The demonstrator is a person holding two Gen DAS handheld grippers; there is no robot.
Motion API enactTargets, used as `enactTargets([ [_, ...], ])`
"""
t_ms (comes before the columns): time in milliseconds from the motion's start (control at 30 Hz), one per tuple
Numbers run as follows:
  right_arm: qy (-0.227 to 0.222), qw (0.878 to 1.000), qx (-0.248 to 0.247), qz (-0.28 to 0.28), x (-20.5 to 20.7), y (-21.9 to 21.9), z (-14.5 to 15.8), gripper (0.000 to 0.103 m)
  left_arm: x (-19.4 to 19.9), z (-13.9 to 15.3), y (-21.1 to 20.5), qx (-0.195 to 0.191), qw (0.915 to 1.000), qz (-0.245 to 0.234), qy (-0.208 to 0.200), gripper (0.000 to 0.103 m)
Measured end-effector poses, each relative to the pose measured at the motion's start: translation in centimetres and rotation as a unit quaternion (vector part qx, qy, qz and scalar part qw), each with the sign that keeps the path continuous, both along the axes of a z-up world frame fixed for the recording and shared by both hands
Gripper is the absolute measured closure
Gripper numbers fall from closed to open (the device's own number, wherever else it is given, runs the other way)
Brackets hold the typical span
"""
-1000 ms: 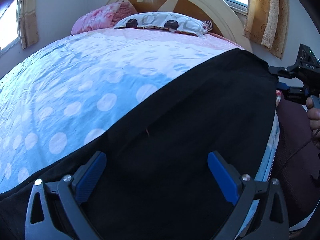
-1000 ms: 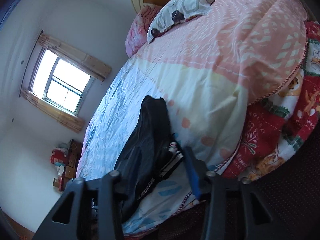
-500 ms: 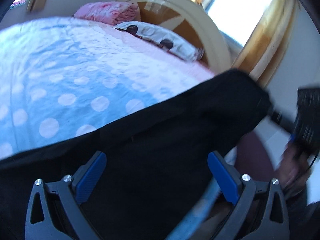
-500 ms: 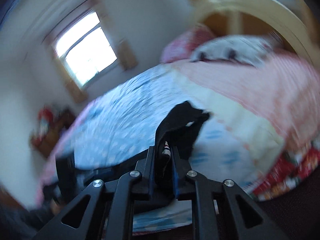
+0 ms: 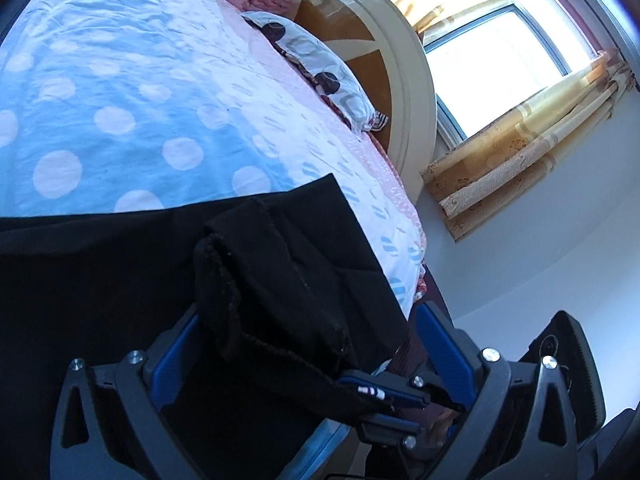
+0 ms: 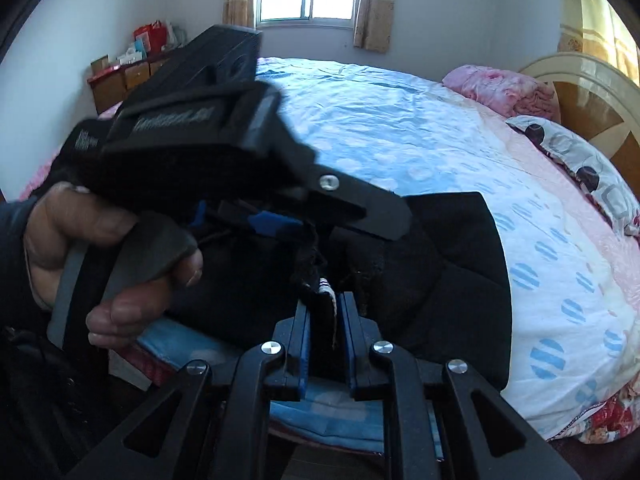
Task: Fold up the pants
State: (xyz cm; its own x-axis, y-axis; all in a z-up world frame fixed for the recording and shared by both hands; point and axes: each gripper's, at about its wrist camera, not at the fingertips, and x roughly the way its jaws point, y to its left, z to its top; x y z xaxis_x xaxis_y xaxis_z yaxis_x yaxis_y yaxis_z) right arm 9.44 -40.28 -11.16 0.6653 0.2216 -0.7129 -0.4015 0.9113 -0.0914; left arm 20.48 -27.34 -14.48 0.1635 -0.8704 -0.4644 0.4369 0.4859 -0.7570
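1. On the near edge of the bed (image 6: 400, 128), around 6 o'clock in both wrist views, the black pants (image 6: 448, 264) lie across the blue polka-dot sheet, bunched rather than flat.

2. Progress, as I read it: early to middle. One end of the fabric is lifted and doubled over the rest, so a fold looks started, but nothing is laid down neat yet. Edges still need lining up and the stack needs flattening, and probably another fold after that.

3. Right gripper (image 6: 325, 320): clamped on a bunched edge of the pants with a small striped tag showing. Its jaws have just been closing, and the cloth sits pinched between the blue pads, bottom centre of its own view.

4. Left gripper (image 5: 308, 344): jaws stand wide apart with a thick roll of the pants lying between them. The pads don't look to be pressing on it, so I'd call it released for now.

5. Pose: the two tools are really close. In the right view the left tool sits at about 10 o'clock, rolled over, with the person's hand (image 6: 104, 256) wrapped round its handle. In the left view the right tool pokes in at 5 o'clock, right by the cloth.

6. Both point downward at the bed edge, headboard (image 5: 404, 92) off at about 1 o'clock in the left view.
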Motion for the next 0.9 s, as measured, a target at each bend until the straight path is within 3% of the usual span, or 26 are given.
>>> enactTargets([
  [33,-0.002,1.000,0.003,0.000,-0.1,-0.1,0.1,0.089,-0.1,0.1,0.0,0.004,1.0000,0.001,-0.002,0.006],
  [100,-0.009,1.000,0.006,-0.001,-0.6,0.3,0.3,0.089,-0.2,0.2,-0.1,0.021,0.9996,0.009,-0.016,0.035],
  [133,-0.013,1.000,0.008,0.001,-0.9,0.5,0.3,0.089,-0.4,0.4,-0.3,0.037,0.9988,0.013,-0.028,0.042],
  [167,-0.019,1.000,0.009,0.003,-1.1,0.6,0.4,0.089,-0.4,0.4,-0.2,0.048,0.9980,0.017,-0.037,0.061],
  [233,-0.029,1.000,0.009,0.005,-1.5,0.7,0.5,0.089,-0.4,0.6,0.0,0.041,0.9980,0.019,-0.044,0.069],
  [300,-0.036,0.999,0.009,0.007,-1.9,0.8,0.4,0.088,-0.4,0.8,0.2,0.038,0.9979,0.020,-0.049,0.089],
  [633,-0.061,0.998,0.025,0.015,-3.8,1.6,0.9,0.088,-1.3,1.7,1.9,0.043,0.9969,0.025,-0.061,0.092],
  [900,-0.060,0.993,0.061,0.076,-4.6,6.0,1.0,0.088,-3.1,2.9,8.6,0.060,0.9929,0.060,-0.083,0.092],
])
